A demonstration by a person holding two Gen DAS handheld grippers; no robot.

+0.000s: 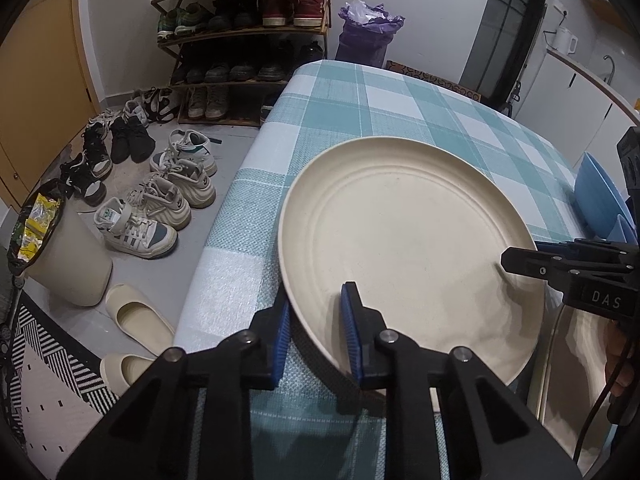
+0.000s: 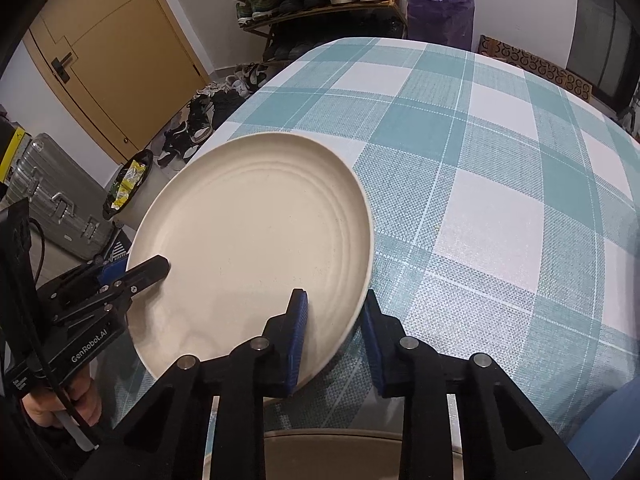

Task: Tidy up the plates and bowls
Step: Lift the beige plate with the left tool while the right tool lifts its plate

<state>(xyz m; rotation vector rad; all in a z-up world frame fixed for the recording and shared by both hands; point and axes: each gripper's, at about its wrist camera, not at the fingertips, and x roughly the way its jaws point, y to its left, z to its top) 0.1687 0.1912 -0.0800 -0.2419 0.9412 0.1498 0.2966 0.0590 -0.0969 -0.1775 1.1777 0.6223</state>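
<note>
Both my left tool (image 1: 316, 336) and right tool (image 2: 336, 340) clench the cream plate's (image 1: 408, 256) rim; next, lift it level off the table (image 2: 480, 160)

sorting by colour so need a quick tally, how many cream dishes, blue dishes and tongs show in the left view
cream plate: 1
blue dishes: 2, cut off at the edge
tongs: 2, left tongs and right tongs, both clamped on the plate's rim
total: 5
</note>
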